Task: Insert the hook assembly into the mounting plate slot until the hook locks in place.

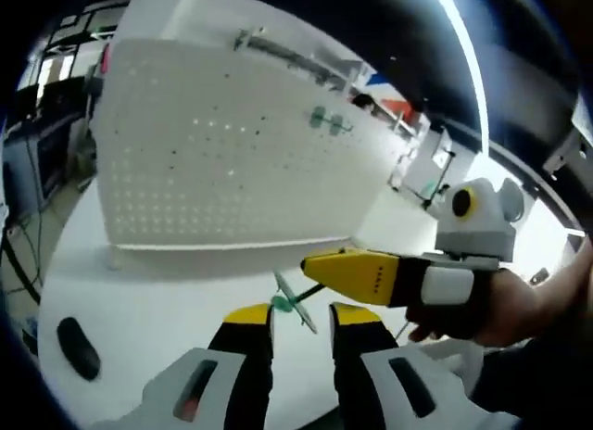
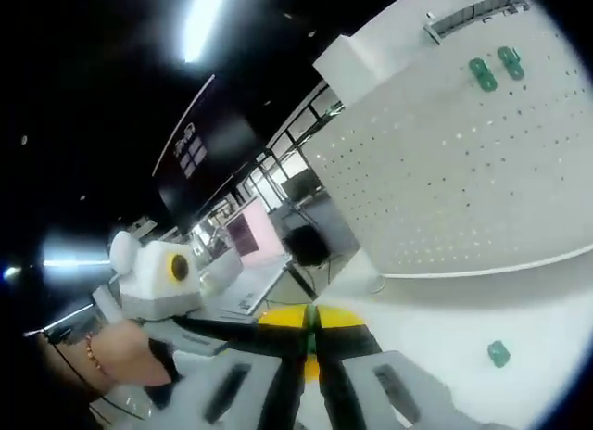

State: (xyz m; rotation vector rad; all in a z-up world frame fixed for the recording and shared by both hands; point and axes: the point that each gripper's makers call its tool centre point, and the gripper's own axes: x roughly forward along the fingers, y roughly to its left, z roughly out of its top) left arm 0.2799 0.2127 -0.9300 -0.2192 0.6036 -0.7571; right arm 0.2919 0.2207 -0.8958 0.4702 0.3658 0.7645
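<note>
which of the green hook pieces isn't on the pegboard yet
The green piece lying loose on the white table below the pegboard; the other two green pieces sit side by side high on the board.

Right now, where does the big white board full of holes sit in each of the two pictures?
Left gripper view: the white perforated board stands upper left to centre, tilted, above the green hook.
Right gripper view: the board takes up the upper right, with its lower edge meeting the table.
Shared landmark: the pair of green clips on the board, near its top right in the left gripper view and near the top in the right gripper view.
</note>
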